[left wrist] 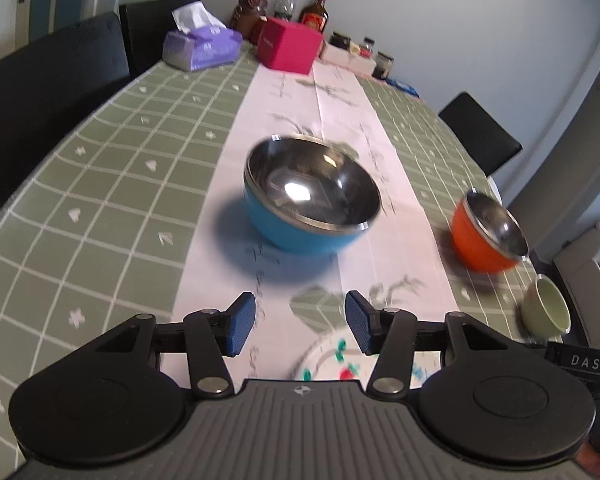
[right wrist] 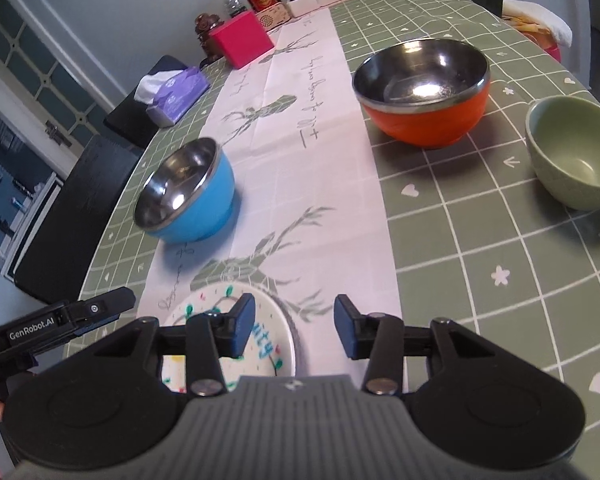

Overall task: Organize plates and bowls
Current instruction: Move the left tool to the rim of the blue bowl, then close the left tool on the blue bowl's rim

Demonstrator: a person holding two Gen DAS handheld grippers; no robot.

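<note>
Nearest the cameras we see the plate, flat on the pale runner at the near table edge, its painted face up and its rim partly hidden by the grippers. The left gripper hangs above its left side, jaws spread, nothing between the pads. The right gripper stands over its right part, jaws likewise apart and empty.

Left to right beyond: the blue bowl on the runner's left edge, the orange bowl farther back just off the runner's right edge, and the green bowl right of it on the checked cloth. All three sit upright, mouths up, well apart.

We judge the plate ceramic: stiff, breakable, glazed and slippery, best pinched at the rim. The blue and orange bowls, steel-lined, look light and hard; their thin rims offer the hold, one pad inside and one outside. The green bowl seems ceramic, heavier and chip-prone. Being round, none has a long axis; each axis of symmetry runs vertical.
</note>
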